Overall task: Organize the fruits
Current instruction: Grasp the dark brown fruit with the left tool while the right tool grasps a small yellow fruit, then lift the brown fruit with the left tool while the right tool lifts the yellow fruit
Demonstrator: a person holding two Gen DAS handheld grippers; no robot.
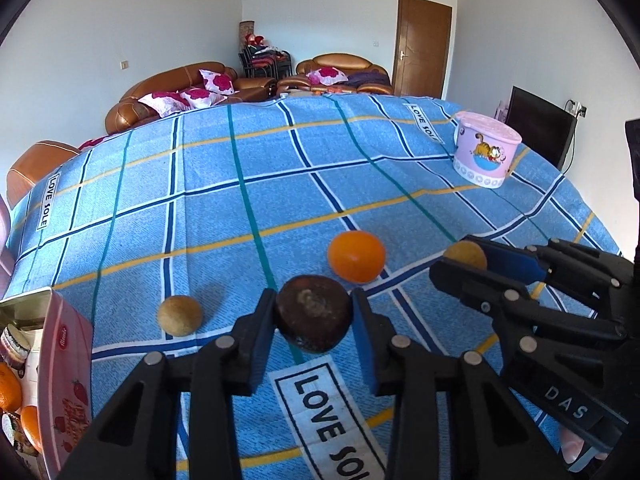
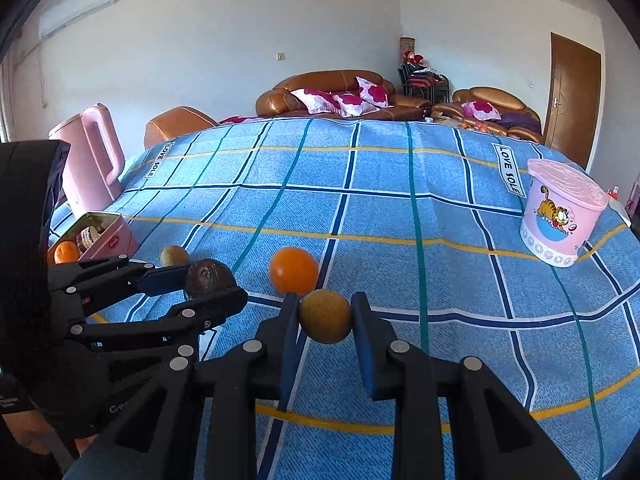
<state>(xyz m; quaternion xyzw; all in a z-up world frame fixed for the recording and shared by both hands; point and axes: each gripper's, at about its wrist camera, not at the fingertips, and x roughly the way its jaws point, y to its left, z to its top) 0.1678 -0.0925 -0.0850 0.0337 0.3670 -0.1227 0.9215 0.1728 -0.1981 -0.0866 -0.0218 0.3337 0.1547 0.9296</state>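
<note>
My left gripper (image 1: 313, 300) is shut on a dark brown round fruit (image 1: 314, 316), its blue pads pressing both sides. From the right wrist view, this gripper (image 2: 212, 284) and the dark fruit (image 2: 210, 278) sit at the left. My right gripper (image 2: 325, 304) is shut on a yellow-brown round fruit (image 2: 325, 316). From the left wrist it shows as the right gripper (image 1: 460, 258) around the yellow fruit (image 1: 465, 254). An orange (image 1: 356, 256) (image 2: 294, 270) lies loose on the cloth between and just beyond both grippers. A small tan fruit (image 1: 180, 315) (image 2: 174, 256) lies to the left.
A pink tin box (image 1: 68, 360) (image 2: 108, 236) stands open at the near left with oranges (image 2: 66, 252) inside. A lidded pink cartoon tub (image 1: 486, 148) (image 2: 560, 216) stands far right. A pink kettle (image 2: 90, 156) stands at the left edge. Blue checked cloth (image 2: 400, 208) covers the table.
</note>
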